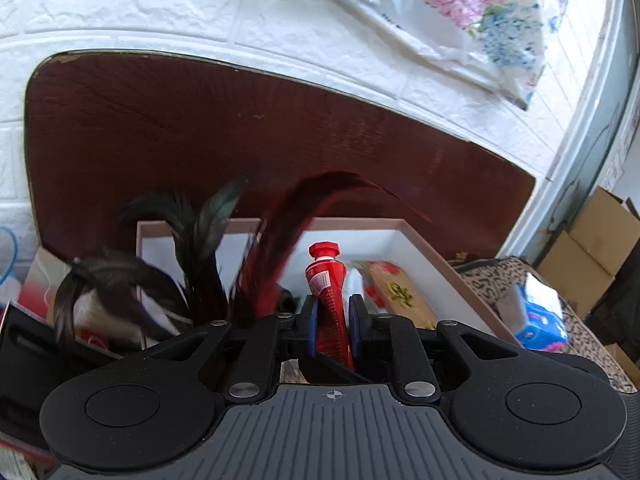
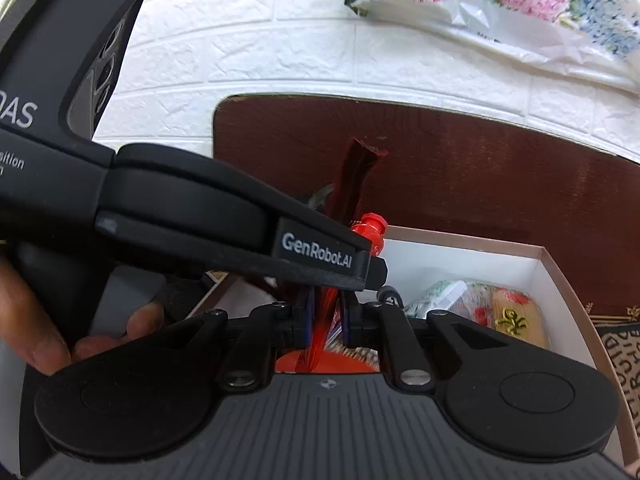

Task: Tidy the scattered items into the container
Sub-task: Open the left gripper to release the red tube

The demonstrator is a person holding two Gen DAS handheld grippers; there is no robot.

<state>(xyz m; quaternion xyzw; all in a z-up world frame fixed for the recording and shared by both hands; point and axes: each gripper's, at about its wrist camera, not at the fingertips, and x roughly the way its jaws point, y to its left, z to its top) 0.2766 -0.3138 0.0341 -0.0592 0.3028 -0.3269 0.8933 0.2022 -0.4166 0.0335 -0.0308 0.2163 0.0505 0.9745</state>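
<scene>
Box (image 1: 424,240) partly behind feathers (image 1: 200,240); tube (image 1: 326,292) foremost.

One red tube (image 1: 329,300), one white box (image 1: 424,248), two grippers (image 1: 334,312), one tissue pack (image 1: 538,322)

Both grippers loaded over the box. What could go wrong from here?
1. The red tube is pinched low by the left hand-held gripper, cap up; it could tip on release.
2. The right hand-held gripper holds a red feather right beside the left; they may collide.
3. Loose feathers overhang the box wall and may snag.
</scene>
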